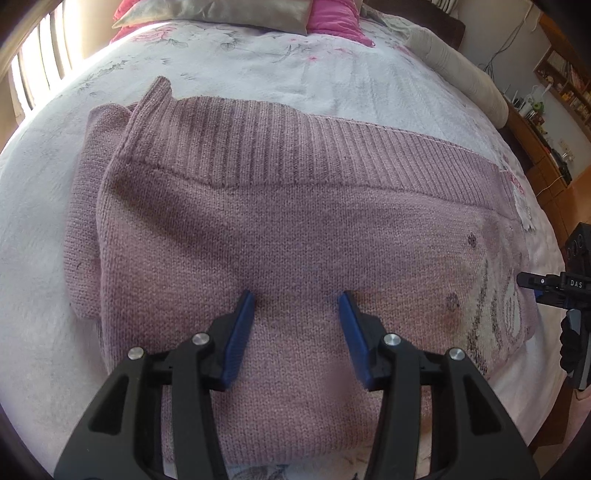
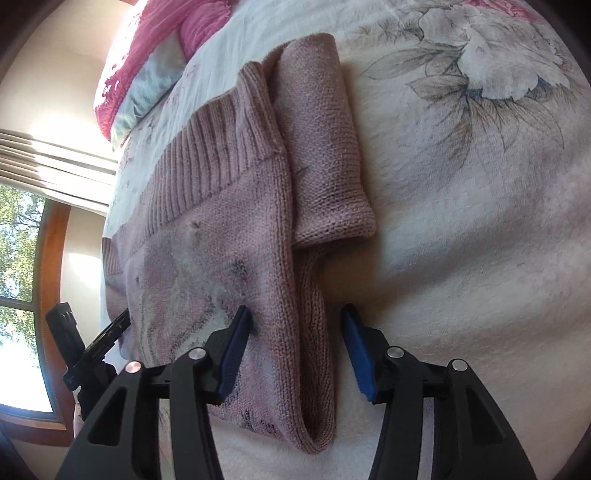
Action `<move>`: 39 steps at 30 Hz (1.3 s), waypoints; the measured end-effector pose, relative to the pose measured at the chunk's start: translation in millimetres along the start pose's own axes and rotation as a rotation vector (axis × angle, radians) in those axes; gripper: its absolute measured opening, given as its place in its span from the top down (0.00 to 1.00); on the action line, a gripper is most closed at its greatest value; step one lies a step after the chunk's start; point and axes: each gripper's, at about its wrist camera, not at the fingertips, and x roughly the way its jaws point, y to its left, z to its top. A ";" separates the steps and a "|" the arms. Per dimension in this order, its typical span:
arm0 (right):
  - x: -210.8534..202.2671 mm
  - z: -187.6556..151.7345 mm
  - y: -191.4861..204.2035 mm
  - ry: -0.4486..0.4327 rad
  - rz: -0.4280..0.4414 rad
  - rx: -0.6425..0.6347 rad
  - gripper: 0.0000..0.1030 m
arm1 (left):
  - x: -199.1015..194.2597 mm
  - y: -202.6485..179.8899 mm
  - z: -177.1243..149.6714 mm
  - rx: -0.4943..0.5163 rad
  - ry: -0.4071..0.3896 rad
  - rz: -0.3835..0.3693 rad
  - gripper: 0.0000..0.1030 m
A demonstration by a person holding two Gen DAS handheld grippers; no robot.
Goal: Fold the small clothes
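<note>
A mauve knitted sweater point(image 1: 277, 221) lies flat on the floral bedspread point(image 1: 295, 66), its ribbed hem point(image 1: 295, 151) on the far side. My left gripper point(image 1: 297, 297) hovers open over the middle of the sweater, with nothing between its blue pads. In the right wrist view a sleeve point(image 2: 325, 147) is folded along the sweater point(image 2: 221, 229). My right gripper point(image 2: 295, 310) is open and straddles the sweater's doubled side edge. Each gripper shows in the other's view: the right gripper point(image 1: 535, 284) at the sweater's patterned end, the left gripper point(image 2: 107, 336) low on the left.
Pink and grey pillows point(image 1: 221, 14) lie at the head of the bed, and a beige bolster point(image 1: 461, 74) runs along its far right side. Wooden shelves point(image 1: 554, 110) stand beyond the bed. A window point(image 2: 22, 258) with a wooden frame is on the left.
</note>
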 end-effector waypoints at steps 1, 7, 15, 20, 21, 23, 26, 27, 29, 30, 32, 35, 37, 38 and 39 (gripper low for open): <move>-0.4 0.4 -0.9 -0.005 0.008 0.001 0.57 | 0.3 1.0 -0.1 -0.003 0.001 -0.006 0.54; -0.6 -0.7 0.7 0.003 0.066 0.006 0.76 | 1.2 2.0 -0.9 0.000 0.003 -0.014 0.54; 11.4 -0.6 -1.5 0.012 0.056 0.024 0.77 | 3.7 3.3 0.5 0.003 0.004 -0.022 0.54; 12.1 -4.8 -7.7 -0.013 0.082 0.041 0.80 | 5.6 1.0 -1.7 0.020 -0.001 -0.008 0.54; 12.3 -4.3 -8.8 -0.013 0.084 0.044 0.80 | 6.4 0.6 -2.5 0.020 0.000 -0.006 0.54; 12.6 -3.7 -9.0 -0.012 0.080 0.045 0.80 | 6.5 0.9 -2.0 0.018 0.000 -0.008 0.54; 12.7 -4.0 -8.3 -0.018 0.072 0.036 0.80 | 7.4 -0.3 -2.4 0.019 -0.002 -0.009 0.54; 12.4 -4.6 -8.4 -0.021 0.072 0.036 0.80 | 7.2 -0.2 -2.8 0.018 -0.002 -0.010 0.54; 10.8 -6.0 -7.2 -0.030 0.069 0.043 0.82 | 6.8 0.7 -2.6 0.014 -0.001 -0.015 0.54; 9.0 -6.6 -4.1 -0.034 0.062 0.034 0.84 | 5.5 2.6 -2.7 0.006 0.000 -0.024 0.54; 3.2 -8.2 4.4 -0.047 0.068 0.042 0.86 | -1.7 7.9 -1.5 -0.023 0.009 -0.053 0.57; -17.0 -3.6 24.0 -0.080 0.132 0.049 0.86 | -23.1 18.4 -2.8 -0.073 -0.011 -0.110 0.60; -34.4 1.1 53.5 -0.104 0.153 -0.005 0.86 | -39.7 24.4 -5.5 -0.074 -0.037 -0.127 0.60; -41.6 3.7 71.3 -0.111 0.156 -0.035 0.86 | -47.1 27.3 -7.0 -0.072 -0.047 -0.131 0.60; -46.8 6.1 90.4 -0.112 0.160 -0.065 0.86 | -54.2 30.1 -8.3 -0.073 -0.058 -0.138 0.59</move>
